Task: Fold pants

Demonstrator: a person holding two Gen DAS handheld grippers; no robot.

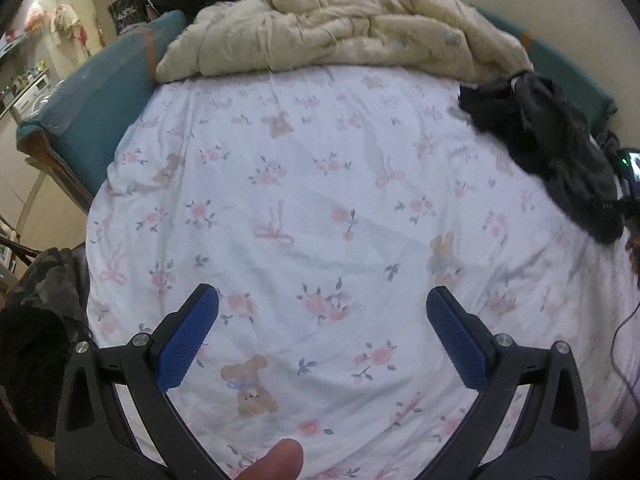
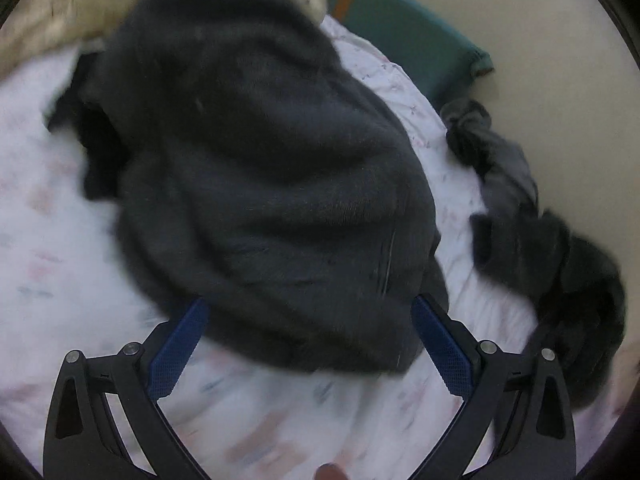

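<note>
Dark pants [image 2: 260,184] bunched on floral sheet [image 1: 320,200], long axis unclear through blur; left tool [image 1: 322,306] and right tool [image 2: 310,314] spread, empty.

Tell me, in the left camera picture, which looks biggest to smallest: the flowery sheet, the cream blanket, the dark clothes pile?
1. Flowery sheet
2. Cream blanket
3. Dark clothes pile

The blanket lies farther back, so its true size is unsure.

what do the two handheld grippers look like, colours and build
Both match. The left gripper and right gripper each have black plastic arms with triangular cut-outs, round silver pivot bolts, and two flat, textured blue pads lining the jaws. No markings or cables show on them. A bare fingertip pokes in at the bottom edge; no sleeve is visible.
</note>
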